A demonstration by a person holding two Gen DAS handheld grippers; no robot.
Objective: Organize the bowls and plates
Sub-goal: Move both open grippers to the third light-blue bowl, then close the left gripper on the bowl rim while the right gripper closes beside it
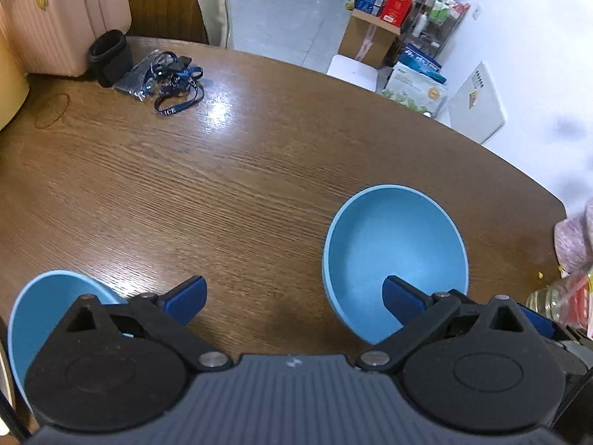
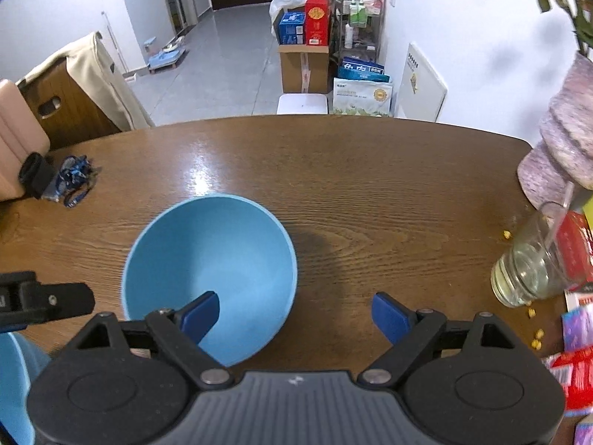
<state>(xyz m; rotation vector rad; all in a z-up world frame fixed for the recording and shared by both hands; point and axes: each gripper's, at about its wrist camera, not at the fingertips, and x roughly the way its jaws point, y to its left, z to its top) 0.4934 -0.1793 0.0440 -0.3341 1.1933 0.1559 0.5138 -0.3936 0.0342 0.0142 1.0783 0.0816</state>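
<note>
Both grippers hover with jaws wide apart and empty, the right gripper (image 2: pixel 295 315) over the near rim of the blue bowl (image 2: pixel 209 259) on the table (image 2: pixel 370 185), so best straddle that rim squarely before closing, left gripper (image 1: pixel 294 298) between bowls.

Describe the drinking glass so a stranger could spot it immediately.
Start at the brown wooden table and go to its right edge, below the pink knitted bundle. The glass stands among red packets, the only clear vessel, part filled with pale liquid; the bowls are opaque blue.
</note>
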